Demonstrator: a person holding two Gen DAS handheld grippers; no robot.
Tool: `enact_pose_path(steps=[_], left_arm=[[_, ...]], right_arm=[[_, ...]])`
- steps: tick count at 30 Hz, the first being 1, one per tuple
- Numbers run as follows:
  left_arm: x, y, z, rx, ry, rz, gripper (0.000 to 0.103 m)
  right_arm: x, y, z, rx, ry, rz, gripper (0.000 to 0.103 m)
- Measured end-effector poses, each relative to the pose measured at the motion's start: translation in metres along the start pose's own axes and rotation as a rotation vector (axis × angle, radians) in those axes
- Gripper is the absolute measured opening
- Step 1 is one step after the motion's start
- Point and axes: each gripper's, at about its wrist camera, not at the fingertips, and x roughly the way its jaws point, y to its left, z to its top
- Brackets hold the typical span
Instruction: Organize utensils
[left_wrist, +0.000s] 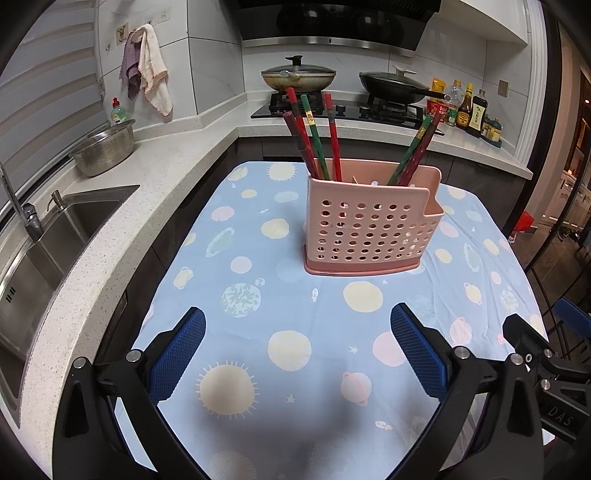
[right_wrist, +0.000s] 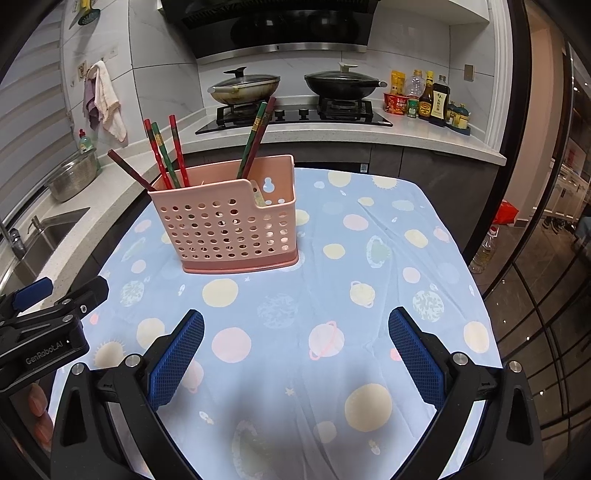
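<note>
A pink perforated utensil holder (left_wrist: 365, 229) (right_wrist: 225, 229) stands upright on a table with a blue planet-print cloth (left_wrist: 288, 332) (right_wrist: 351, 295). Several red, green and dark chopsticks (left_wrist: 314, 144) (right_wrist: 166, 155) stick out of its left side, and a few more (left_wrist: 415, 151) (right_wrist: 255, 136) lean out on the right. My left gripper (left_wrist: 297, 325) hangs open over the cloth, short of the holder, with nothing between its blue pads. My right gripper (right_wrist: 295, 326) is likewise open and empty, to the right of the holder. The left gripper's body (right_wrist: 44, 325) shows at the left edge of the right wrist view.
A stone counter (left_wrist: 122, 206) with a sink (left_wrist: 44, 251) and a steel colander (left_wrist: 105, 149) runs along the left. Behind the table is a stove with two lidded pans (left_wrist: 299, 75) (left_wrist: 395, 85) and sauce bottles (left_wrist: 469, 109). Towels (left_wrist: 151, 79) hang on the wall.
</note>
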Motion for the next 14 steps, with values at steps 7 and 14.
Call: enact_pose_path(steps=[7, 14], left_arm=[[-0.0014, 0.0032, 0.0006, 0.005, 0.002, -0.006, 0.096], [-0.0001, -0.0001, 0.0024, 0.014, 0.002, -0.004, 0.096]], right_arm=[[-0.0002, 0.0025, -0.0002, -0.006, 0.000, 0.002, 0.096], [0.0002, 0.0061, -0.0004, -0.019, 0.003, 0.005, 0.096]])
